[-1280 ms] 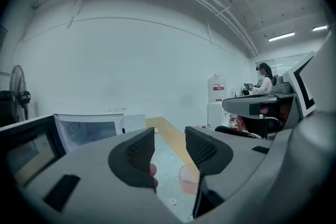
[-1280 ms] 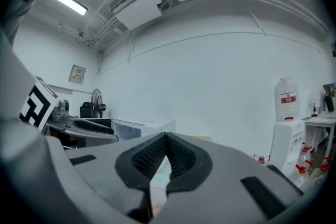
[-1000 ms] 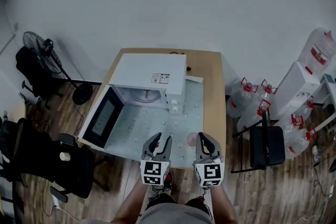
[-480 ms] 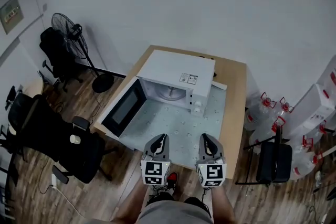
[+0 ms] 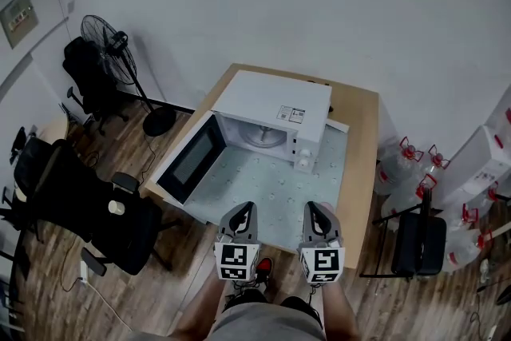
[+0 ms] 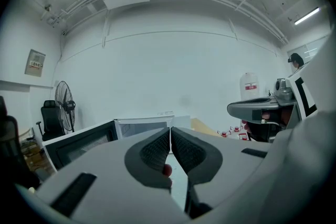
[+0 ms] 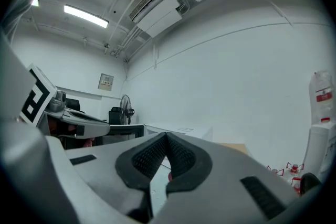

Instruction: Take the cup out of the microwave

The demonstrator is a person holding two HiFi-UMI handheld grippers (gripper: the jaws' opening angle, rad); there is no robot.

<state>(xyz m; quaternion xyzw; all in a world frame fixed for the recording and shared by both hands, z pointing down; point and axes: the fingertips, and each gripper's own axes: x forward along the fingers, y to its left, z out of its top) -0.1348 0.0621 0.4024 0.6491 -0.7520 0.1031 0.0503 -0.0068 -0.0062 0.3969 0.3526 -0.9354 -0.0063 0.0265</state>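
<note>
The white microwave (image 5: pixel 271 104) stands on the wooden table (image 5: pixel 355 140) with its door (image 5: pixel 190 162) swung open to the left. Only the bare glass turntable (image 5: pixel 263 136) shows inside, and I see no cup in the head view. Both grippers hover side by side over the table's near edge, pointing at the microwave. My left gripper (image 5: pixel 242 213) is shut, its pads meeting with nothing between them (image 6: pixel 170 131). My right gripper (image 5: pixel 315 212) also looks shut and empty (image 7: pixel 167 136). A small reddish spot (image 6: pixel 167 169) shows below the left pads; I cannot tell what it is.
A pale mat (image 5: pixel 263 188) covers the table in front of the microwave. A standing fan (image 5: pixel 108 36) and black office chairs (image 5: pixel 88 212) are at the left. Water bottles (image 5: pixel 415 164) and a black stool (image 5: pixel 419 243) crowd the floor at the right.
The left jaws have gone from open to shut. Both grippers have drawn back toward the table's near edge. The pinkish cup seen beside the right gripper a second ago is out of sight.
</note>
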